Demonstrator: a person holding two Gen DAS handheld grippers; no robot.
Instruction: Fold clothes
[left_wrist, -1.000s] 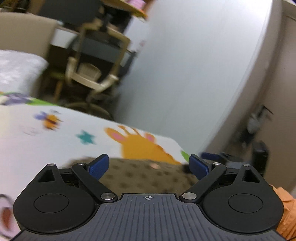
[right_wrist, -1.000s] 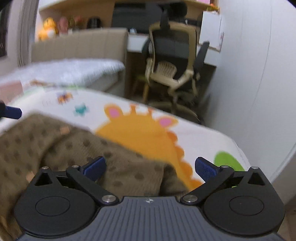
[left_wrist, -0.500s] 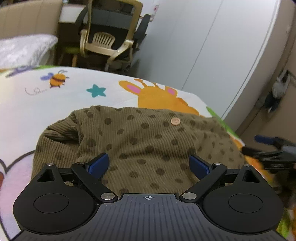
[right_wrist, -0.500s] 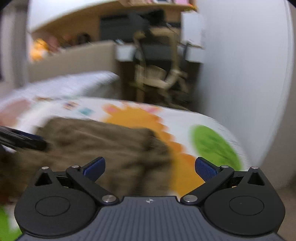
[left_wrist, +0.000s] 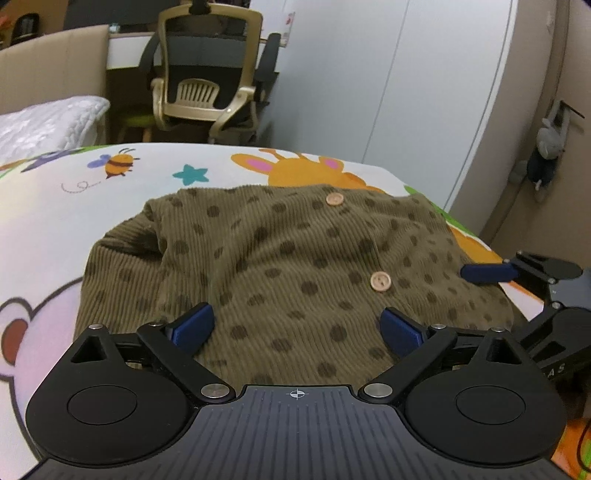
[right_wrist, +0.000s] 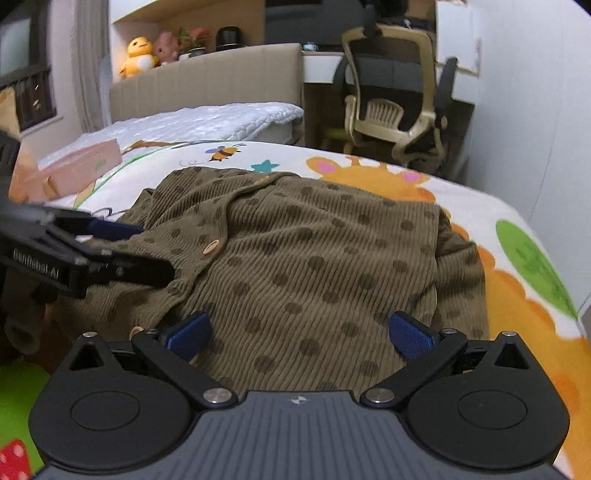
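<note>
— Garment and grippers?
— Olive dotted cardigan (left_wrist: 280, 258) bunched on cartoon-print mat (left_wrist: 48, 229), sleeves tucked inward. Left gripper (left_wrist: 295, 328) and right gripper (right_wrist: 299, 334): jaws apart, holding nothing.

— Progress?
— Partly gathered; edges uneven, no neat rectangle.

olive cardigan (left_wrist: 288, 258) with dark dots, blue-padded black claw (left_wrist: 295, 328)

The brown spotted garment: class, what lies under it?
Under the brown spotted garment lies a cartoon-printed sheet; an orange animal print runs beneath it. The covered part of the print is hidden.
</note>
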